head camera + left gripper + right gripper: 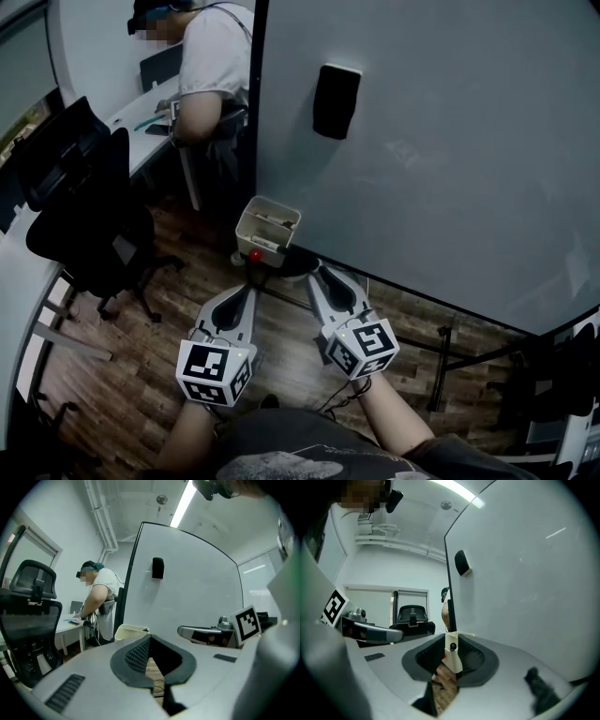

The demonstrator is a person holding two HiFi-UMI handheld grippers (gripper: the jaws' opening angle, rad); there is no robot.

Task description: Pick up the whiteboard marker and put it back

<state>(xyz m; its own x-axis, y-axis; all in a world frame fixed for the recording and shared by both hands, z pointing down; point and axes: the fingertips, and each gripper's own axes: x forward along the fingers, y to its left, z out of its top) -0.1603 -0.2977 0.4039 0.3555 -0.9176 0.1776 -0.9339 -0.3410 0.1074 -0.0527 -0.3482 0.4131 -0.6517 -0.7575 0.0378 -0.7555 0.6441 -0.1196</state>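
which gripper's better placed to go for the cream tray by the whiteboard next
Right, likely: the right gripper has its jaws apart with the cream tray framed between them in its view. The left gripper has its tips together, and the tray sits off to their left.

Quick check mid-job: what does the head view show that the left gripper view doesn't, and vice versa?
Head view only: the left gripper seen from outside, and a small red object at the front of the cream tray. Left gripper view only: the ceiling light, and the left jaws, shut on nothing. Both: the whiteboard, its black block, the tray, the right gripper, the seated person.
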